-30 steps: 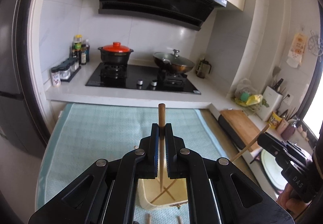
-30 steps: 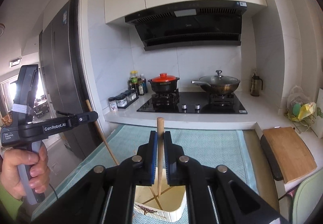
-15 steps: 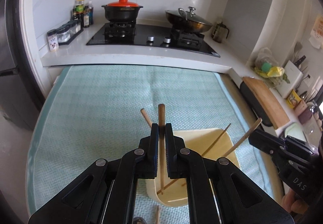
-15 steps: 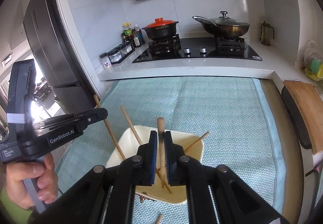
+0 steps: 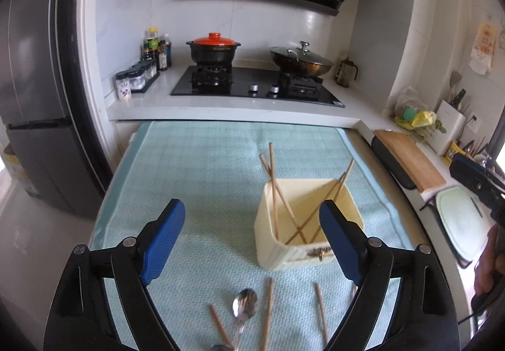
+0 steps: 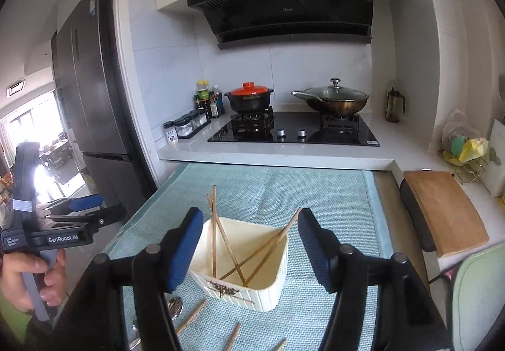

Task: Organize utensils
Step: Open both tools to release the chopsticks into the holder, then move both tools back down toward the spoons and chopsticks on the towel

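Both fisheye views are evenly daylit and mostly sharp. Straight lines bow toward the edges, and black vignette fills the corners. A blown-out window [image 6: 30,142] glares at middle left of the right wrist view. Soft glare marks the refrigerator [image 5: 28,44]. Shadows are faint.

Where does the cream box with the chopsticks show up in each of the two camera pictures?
Left wrist view: cream box sits right of centre, behind the right fingertip.
Right wrist view: box sits centre-bottom, between both fingertips.
Shared landmark: the red-lidded pot on the stove behind.
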A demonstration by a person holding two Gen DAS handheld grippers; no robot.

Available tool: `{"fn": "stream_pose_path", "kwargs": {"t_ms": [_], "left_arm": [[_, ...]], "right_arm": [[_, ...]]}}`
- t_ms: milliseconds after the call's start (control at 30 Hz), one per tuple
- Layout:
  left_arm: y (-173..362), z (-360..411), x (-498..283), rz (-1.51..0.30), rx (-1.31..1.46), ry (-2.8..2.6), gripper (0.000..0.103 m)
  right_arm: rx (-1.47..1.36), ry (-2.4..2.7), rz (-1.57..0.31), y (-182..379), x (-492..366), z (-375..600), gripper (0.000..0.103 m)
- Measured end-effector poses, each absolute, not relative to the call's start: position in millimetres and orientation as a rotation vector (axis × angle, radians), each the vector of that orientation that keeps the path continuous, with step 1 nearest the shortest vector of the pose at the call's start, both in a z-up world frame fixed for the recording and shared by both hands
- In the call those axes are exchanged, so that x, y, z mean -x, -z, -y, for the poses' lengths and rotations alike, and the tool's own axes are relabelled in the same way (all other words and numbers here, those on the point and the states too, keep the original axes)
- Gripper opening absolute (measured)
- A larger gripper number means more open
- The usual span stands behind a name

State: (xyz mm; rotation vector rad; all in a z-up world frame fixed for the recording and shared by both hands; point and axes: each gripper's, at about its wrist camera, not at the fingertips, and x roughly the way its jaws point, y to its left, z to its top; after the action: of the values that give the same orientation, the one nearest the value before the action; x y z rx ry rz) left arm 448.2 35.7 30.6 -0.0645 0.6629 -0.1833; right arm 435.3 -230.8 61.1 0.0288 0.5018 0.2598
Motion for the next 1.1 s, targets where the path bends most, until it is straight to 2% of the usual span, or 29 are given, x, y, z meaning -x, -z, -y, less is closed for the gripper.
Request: {"fn": "stream_pose_path", "kwargs": {"t_ms": [200,467,700,1100], "left_arm": [[-5.4,-63.4,-358.5,-0.674,0.076,0.171,0.092],[79.0,-88.7,-281.1,-0.766,0.129,0.073,0.092],[146.7,-86.7,-258.4,-0.881,0.122,0.046,0.092],[159.4,-65.8,-261.2,-0.893,0.105,0.095,0.092]], "right_arm": [[0.022,-0.222,-0.447,-54.4,-355.1,245.0,0.064],[0.009,-0.112,-0.503,12.7,-284.0,262.3,0.064],[-0.027,-0.058,-0.637,84.2,-254.0,269.3,0.064],[-0.066,-0.081,-0.756,129.0,-255.6,265.9,0.064]]}}
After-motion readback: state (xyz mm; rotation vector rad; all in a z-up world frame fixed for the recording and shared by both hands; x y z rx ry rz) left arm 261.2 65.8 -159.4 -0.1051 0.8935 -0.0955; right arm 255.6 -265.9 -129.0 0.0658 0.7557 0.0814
